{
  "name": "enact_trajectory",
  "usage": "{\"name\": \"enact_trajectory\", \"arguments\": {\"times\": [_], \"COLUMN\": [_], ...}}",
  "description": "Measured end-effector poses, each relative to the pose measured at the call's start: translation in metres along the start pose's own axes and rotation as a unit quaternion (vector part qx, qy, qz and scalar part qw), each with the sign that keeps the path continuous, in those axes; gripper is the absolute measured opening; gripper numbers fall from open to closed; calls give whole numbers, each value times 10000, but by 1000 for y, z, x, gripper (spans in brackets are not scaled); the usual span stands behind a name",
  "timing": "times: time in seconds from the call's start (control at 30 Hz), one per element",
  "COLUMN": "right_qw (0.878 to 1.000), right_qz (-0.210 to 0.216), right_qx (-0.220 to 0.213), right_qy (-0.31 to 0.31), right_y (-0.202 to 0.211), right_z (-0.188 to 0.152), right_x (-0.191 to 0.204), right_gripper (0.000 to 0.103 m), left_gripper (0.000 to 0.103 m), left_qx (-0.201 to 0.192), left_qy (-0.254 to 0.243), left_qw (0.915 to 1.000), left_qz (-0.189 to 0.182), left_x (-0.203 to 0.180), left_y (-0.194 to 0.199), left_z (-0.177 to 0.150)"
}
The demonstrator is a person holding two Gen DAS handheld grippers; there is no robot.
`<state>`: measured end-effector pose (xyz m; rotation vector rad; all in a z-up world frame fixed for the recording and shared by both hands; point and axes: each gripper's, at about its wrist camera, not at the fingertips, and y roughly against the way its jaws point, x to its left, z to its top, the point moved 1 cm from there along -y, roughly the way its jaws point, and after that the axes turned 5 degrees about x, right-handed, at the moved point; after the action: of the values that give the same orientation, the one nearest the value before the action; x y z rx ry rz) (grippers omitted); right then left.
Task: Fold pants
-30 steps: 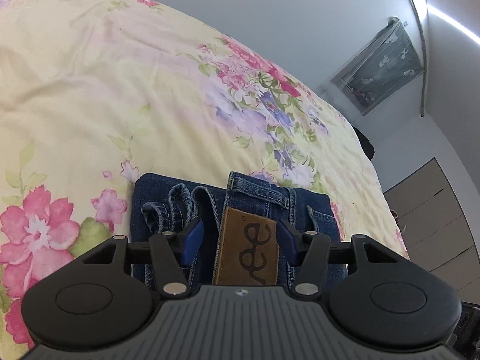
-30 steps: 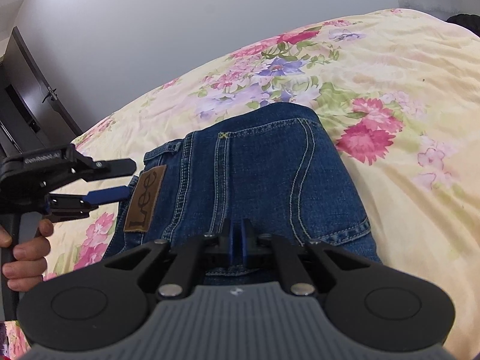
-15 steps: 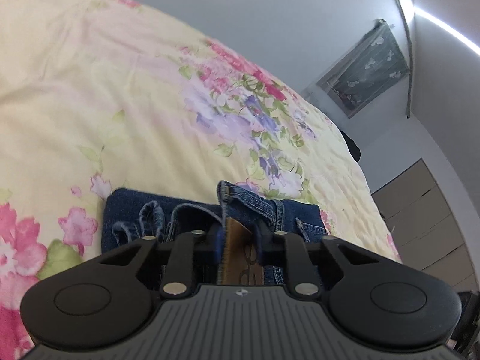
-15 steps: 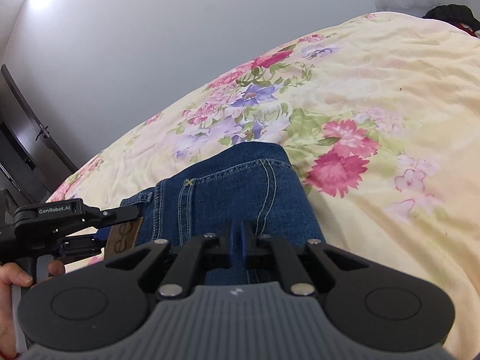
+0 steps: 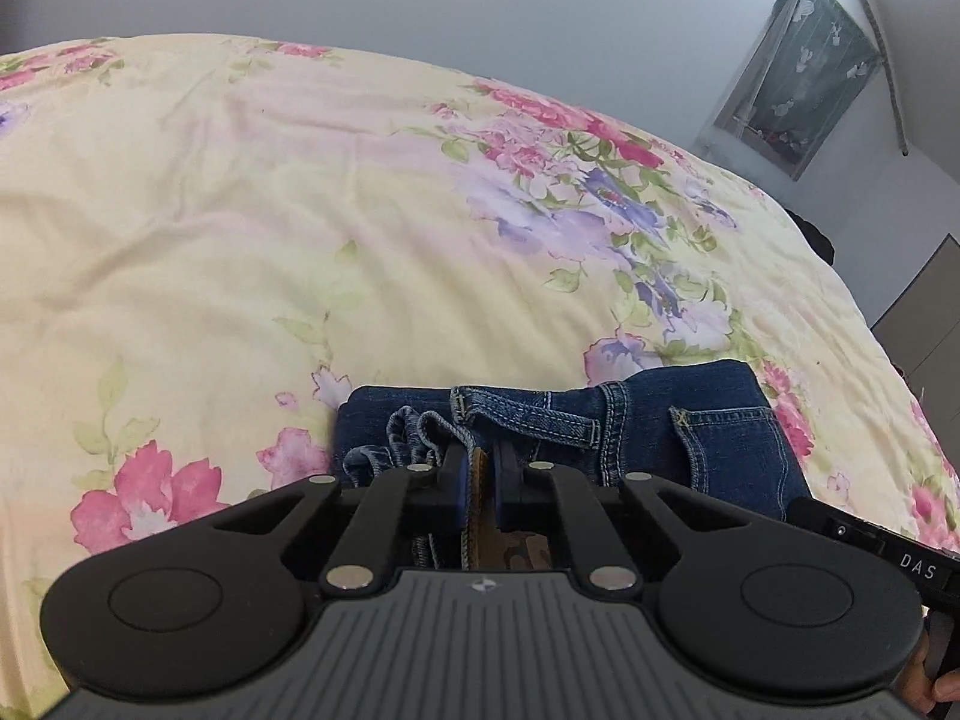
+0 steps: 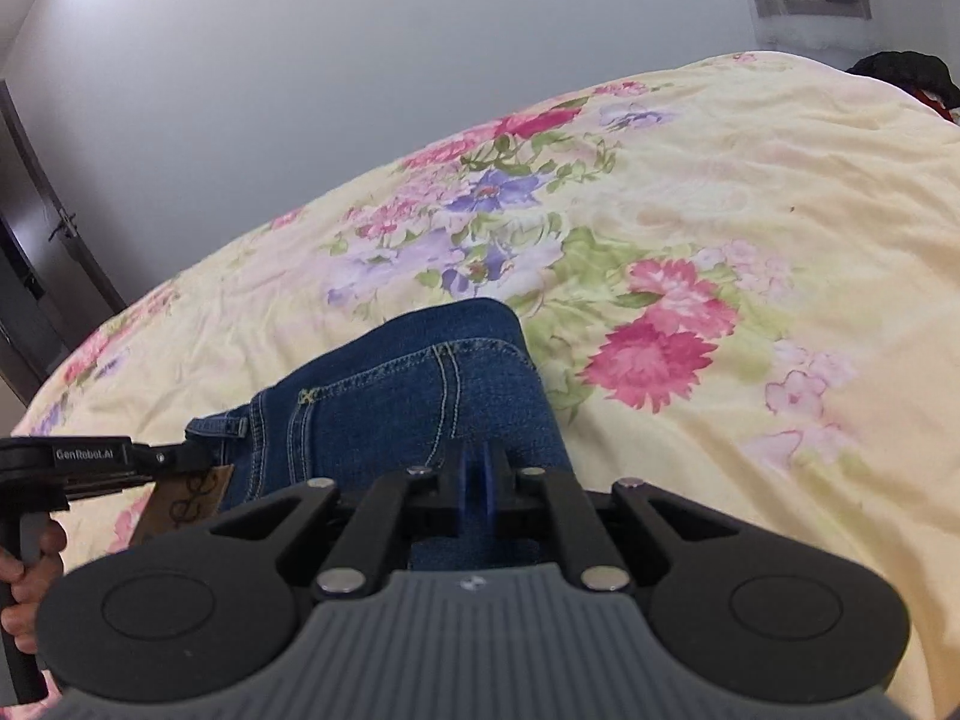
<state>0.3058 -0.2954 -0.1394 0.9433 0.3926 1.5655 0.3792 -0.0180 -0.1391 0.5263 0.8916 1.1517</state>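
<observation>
A pair of blue jeans (image 5: 660,426) lies folded in a thick bundle on the flowered bedspread (image 5: 300,228). My left gripper (image 5: 480,483) is shut on the waistband at the brown leather patch (image 5: 480,468). My right gripper (image 6: 477,480) is shut on the near edge of the jeans (image 6: 420,384). The left gripper also shows in the right wrist view (image 6: 180,468), pinching the patch (image 6: 192,495). The jeans look lifted at the gripped edge.
The yellow floral bedspread (image 6: 750,240) spreads far beyond the jeans. A grey wall stands behind it. A dark door (image 6: 36,276) is at left, a dark bundle (image 6: 900,72) at the bed's far corner, and a wall hanging (image 5: 798,72) at right.
My left gripper has closed on the waistband at the leather patch. Both grippers have pulled back and up with the jeans, so less of the denim shows.
</observation>
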Motion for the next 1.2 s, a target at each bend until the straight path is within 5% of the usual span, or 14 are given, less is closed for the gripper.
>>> {"name": "enact_trajectory", "arguments": {"times": [0.13, 0.37, 0.73, 1.0, 1.2], "right_qw": [9993, 9998, 9966, 9935, 9883], "right_qz": [-187, 18, -253, -859, -702], "right_qx": [313, -1, -487, 359, 722], "right_qy": [-73, -216, -607, -649, -1141], "right_y": [-23, 12, 116, 95, 81], "right_z": [-3, -8, -66, -102, -111], "right_x": [-9, -11, -28, -26, -43], "right_gripper": [0, 0, 9, 11, 15], "left_gripper": [9, 20, 17, 7, 6], "left_qx": [157, 91, -585, -161, -4], "left_qy": [123, 505, -783, -320, -263], "left_qw": [9998, 9986, 9950, 9992, 9995], "left_qz": [-98, -139, 207, 199, 191], "left_x": [6, 0, -49, -22, -13], "left_y": [-9, 31, 116, 85, 72], "left_z": [2, 0, -88, -128, -131]}}
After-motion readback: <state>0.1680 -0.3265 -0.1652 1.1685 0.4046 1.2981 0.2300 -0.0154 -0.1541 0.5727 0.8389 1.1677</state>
